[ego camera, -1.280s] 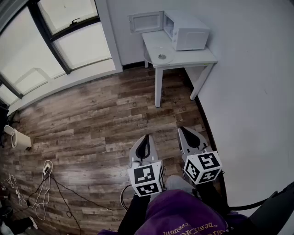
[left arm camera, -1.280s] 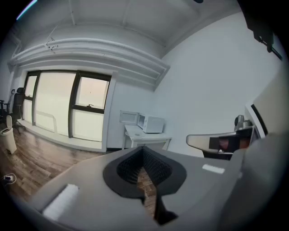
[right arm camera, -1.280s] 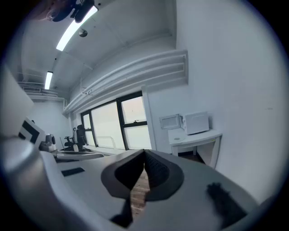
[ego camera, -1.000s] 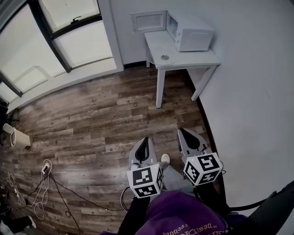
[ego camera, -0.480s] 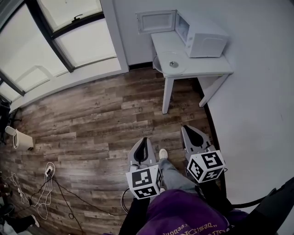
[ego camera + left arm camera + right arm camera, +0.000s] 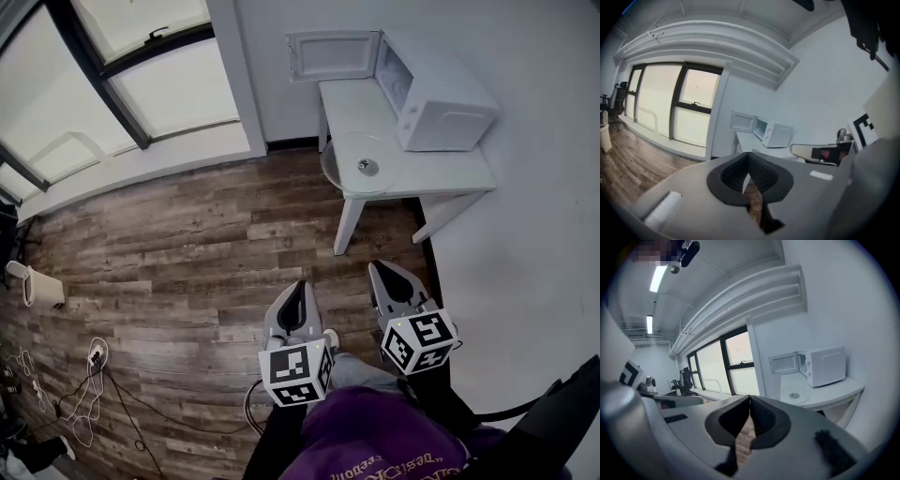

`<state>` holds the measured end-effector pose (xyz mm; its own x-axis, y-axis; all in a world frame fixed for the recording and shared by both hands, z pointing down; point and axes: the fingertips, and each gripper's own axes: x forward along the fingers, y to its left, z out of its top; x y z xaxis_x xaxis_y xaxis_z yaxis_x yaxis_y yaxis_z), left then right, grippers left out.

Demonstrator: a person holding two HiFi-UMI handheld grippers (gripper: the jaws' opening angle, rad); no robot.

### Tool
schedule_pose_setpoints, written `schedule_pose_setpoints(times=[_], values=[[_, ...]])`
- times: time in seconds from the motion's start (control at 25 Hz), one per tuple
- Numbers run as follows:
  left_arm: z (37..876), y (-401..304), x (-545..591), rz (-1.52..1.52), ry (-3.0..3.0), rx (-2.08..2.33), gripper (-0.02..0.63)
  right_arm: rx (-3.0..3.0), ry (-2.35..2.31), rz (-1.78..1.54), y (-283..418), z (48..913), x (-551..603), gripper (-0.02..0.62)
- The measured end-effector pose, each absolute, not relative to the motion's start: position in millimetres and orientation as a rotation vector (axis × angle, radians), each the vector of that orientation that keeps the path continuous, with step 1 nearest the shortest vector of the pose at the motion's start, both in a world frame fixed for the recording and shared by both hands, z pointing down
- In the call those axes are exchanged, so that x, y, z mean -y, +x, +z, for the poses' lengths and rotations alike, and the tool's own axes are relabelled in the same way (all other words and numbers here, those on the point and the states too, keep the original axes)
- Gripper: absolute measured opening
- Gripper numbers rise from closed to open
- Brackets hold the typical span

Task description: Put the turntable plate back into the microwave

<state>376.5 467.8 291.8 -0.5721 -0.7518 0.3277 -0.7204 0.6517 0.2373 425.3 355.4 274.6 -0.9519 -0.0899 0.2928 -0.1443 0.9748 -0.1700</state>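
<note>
A clear glass turntable plate (image 6: 361, 165) lies at the front left corner of a small white table (image 6: 441, 173), jutting over its edge. Behind it stands a white microwave (image 6: 441, 89) with its door (image 6: 333, 54) swung wide to the left. My left gripper (image 6: 296, 292) and right gripper (image 6: 387, 275) hover over the wooden floor, well short of the table, both shut and empty. In the right gripper view the plate (image 6: 793, 395), the microwave (image 6: 826, 365) and its door (image 6: 783, 363) show ahead. The left gripper view shows the microwave (image 6: 775, 135) far off.
A white wall (image 6: 534, 234) runs along the right, close to the table. Large windows (image 6: 122, 84) and a white pillar (image 6: 239, 84) stand to the left of the table. Cables (image 6: 84, 394) and a small white appliance (image 6: 33, 286) lie on the floor at far left.
The table, plate and microwave have drawn nearer and grown larger in the head view as I walked toward them. Both grippers stay shut and side by side.
</note>
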Motion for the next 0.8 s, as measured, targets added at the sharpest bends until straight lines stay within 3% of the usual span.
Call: schedule_pose_setpoints(times=[0.52,0.8], values=[[310,335,-384,-0.128,1.289,2.3,0.005,2.718,0.262,0.314,386,306,-277,0.009],[324,279,-341,-0.101,1.335,2.255,0.005,2.669,0.302,0.355,349,329,-233,0.009]])
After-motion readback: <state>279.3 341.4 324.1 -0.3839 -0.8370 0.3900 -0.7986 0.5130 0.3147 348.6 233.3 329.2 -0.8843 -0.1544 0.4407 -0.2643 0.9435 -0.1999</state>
